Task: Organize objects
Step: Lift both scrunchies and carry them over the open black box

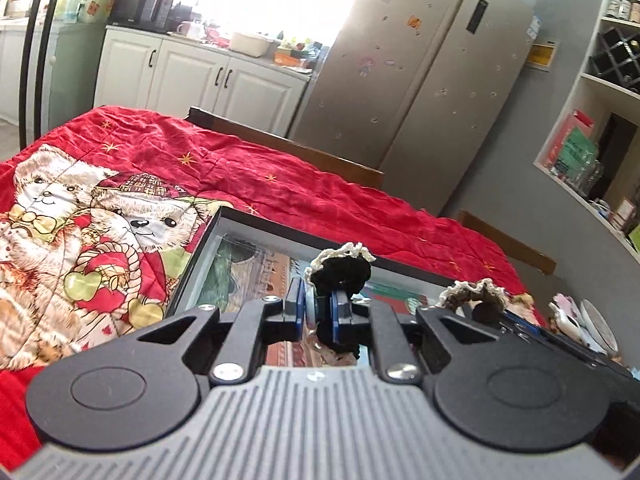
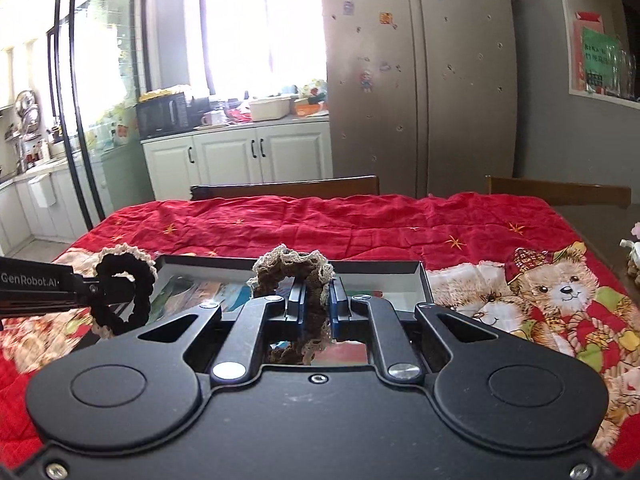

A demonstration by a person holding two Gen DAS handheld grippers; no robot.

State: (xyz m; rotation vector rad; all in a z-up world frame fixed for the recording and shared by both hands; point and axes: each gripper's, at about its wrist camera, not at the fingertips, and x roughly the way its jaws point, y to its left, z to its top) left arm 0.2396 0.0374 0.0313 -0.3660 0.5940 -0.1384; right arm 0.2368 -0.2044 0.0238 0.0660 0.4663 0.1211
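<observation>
A tray [image 2: 420, 276] lies on the quilt [image 2: 360, 224], chairs [image 2: 288, 189] behind.

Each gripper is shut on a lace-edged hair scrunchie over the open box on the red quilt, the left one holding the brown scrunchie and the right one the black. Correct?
The colours are swapped. The left gripper holds the black scrunchie, as the left wrist view shows; the right gripper holds the brown scrunchie. Both are over the open box on the red quilt.

A table draped in a red quilted cloth [image 2: 360, 224] fills the middle of both views, its print of teddy bears [image 2: 560, 292] at the lower right of the right wrist view and the left of the left wrist view. A shallow black-rimmed tray [image 2: 420, 276] with a colourful picture base lies directly on the cloth, at centre. Small pale items [image 1: 580, 316], too blurred to identify, sit at the table's right edge in the left wrist view.
</observation>
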